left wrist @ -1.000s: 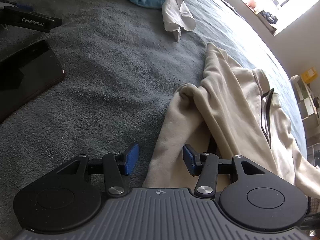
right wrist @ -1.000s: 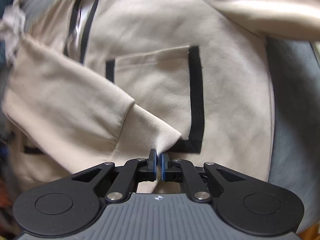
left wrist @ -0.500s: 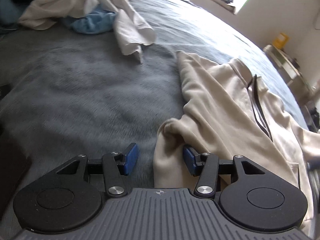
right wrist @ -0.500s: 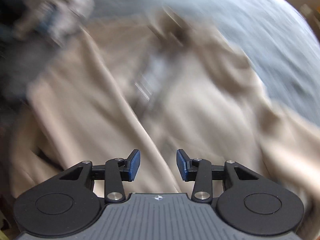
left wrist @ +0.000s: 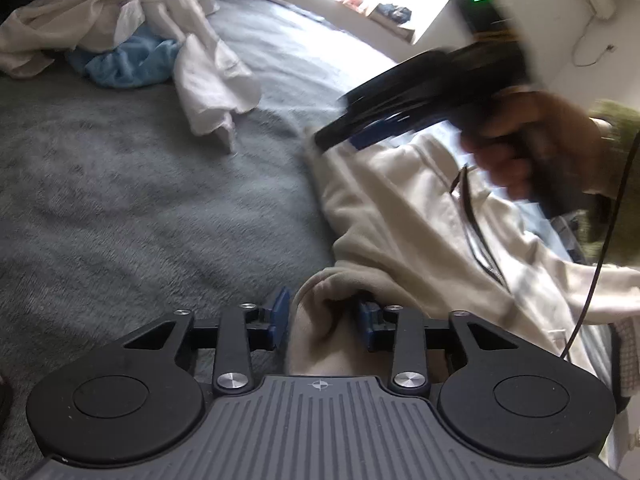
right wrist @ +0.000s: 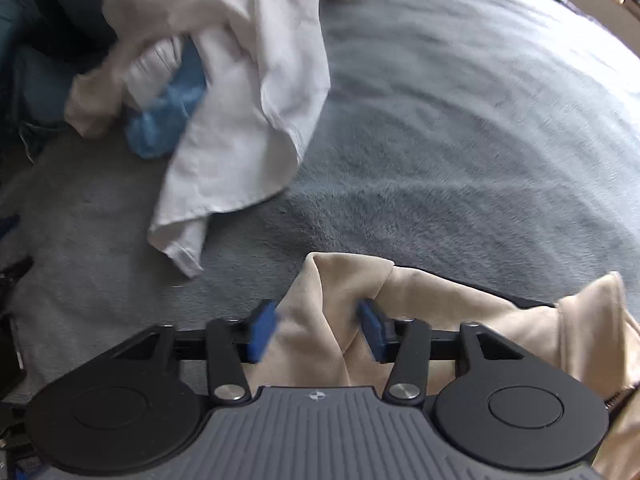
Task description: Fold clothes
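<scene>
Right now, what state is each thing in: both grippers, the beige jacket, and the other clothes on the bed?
left gripper: jaws have just been closing, clamped on a bunched jacket edge.
right gripper: jaws have just been closing around a jacket fold; grip unclear.
beige jacket: rumpled, unfolded, lying on the grey blanket.
white clothes: crumpled heap, unfolded.
blue cloth: crumpled, partly under the white clothes.

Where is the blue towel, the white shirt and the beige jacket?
blue towel (left wrist: 128, 62), left wrist view, its crumpled middle.
white shirt (right wrist: 256, 120), right wrist view, its hanging flap.
beige jacket (left wrist: 400, 208), left wrist view, its sleeve.
</scene>
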The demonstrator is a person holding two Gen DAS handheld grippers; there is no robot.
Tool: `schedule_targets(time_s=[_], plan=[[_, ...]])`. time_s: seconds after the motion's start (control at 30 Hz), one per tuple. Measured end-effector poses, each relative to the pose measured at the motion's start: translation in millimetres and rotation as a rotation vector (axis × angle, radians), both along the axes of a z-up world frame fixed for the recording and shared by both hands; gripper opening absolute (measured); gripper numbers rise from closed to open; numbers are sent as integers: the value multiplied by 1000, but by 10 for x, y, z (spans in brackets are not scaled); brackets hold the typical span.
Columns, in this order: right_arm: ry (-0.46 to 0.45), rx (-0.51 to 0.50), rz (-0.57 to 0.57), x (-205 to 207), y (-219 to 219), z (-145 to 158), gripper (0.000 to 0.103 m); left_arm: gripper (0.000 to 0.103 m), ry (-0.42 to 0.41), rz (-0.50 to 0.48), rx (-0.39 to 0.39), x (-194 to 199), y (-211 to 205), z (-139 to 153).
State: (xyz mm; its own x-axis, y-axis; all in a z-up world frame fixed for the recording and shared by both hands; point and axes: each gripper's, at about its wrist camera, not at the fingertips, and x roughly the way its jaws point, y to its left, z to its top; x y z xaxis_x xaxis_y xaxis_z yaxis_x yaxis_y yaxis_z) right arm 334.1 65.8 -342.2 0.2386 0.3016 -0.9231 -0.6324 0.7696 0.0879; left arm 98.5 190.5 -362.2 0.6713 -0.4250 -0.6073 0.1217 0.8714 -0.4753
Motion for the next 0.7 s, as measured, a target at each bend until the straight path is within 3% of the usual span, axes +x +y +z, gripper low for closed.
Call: schedule_targets(time_s=[0.07,0.13,0.23,0.33,0.5,0.7], plan=[[-13,32,-8,-16,-75,27,11,15,-33,-7,-9,-13,-8,29],[-42,79,-44,-42,-208,102,8,11,-63,0,9,-54,-30,68],[-64,165,-205,-37,-562,219,6,9,-63,65,30,-155,-44,95],[-60,234,-305,-81,-793,123,6,7,-38,130,0,-240,-11,88],[-74,284,-296,-52,-676,-130,6,7,-2,202,15,-231,0,52],[-125,272,-215,-61,-557,-301,7,7,46,255,36,-269,-8,-52]])
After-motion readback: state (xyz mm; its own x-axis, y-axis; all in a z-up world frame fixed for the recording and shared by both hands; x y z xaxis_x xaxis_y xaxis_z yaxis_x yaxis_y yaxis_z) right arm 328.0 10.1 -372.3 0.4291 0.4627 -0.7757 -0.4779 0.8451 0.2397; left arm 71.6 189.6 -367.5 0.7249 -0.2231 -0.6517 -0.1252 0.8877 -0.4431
